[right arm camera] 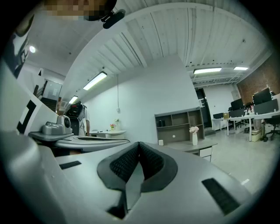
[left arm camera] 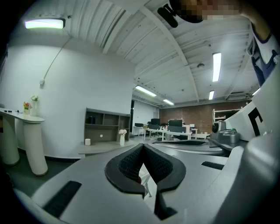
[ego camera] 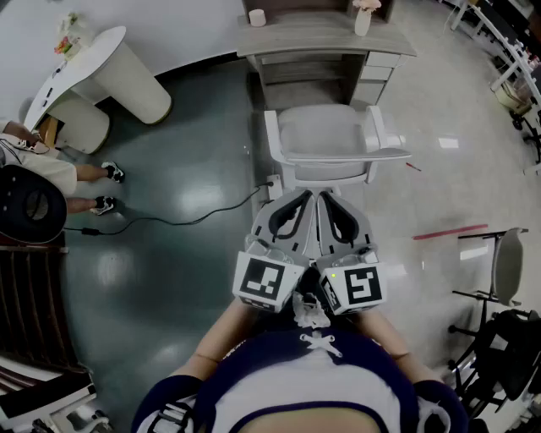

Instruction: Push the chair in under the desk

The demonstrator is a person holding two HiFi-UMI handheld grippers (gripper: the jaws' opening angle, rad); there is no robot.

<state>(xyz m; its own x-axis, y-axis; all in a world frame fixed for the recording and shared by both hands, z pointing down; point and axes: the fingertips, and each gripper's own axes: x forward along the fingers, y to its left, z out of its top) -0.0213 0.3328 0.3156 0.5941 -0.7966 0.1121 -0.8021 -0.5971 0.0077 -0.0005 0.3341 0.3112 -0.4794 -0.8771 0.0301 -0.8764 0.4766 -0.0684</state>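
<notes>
Grey wood makes up the desk point(ego camera: 325, 38), which stands against the wall at the top of the head view, a small cup point(ego camera: 257, 17) at its left end and a vase point(ego camera: 363, 19) with pale flowers towards its right. Drawers point(ego camera: 372, 80) fill the desk's right side, and the kneehole beside them is open. The white chair point(ego camera: 330, 144) stands on the floor point(ego camera: 186, 279) just in front of that kneehole, pulled out, its seat towards the desk and its back towards us. We hold both grippers close together, side by side and about level, behind the chair's back. The left gripper point(ego camera: 303, 196) has its jaws pressed together with nothing between them, and the right gripper point(ego camera: 326, 196) is the same: jaws together and empty. Their tips sit low behind the chair, but we cannot tell whether they touch it. A black cable point(ego camera: 186, 218) runs across the floor from the left to the chair's base. Well off to the left stand a white round table point(ego camera: 93, 59) and a seated person point(ego camera: 84, 173), of whom we see little beyond legs and shoes.
</notes>
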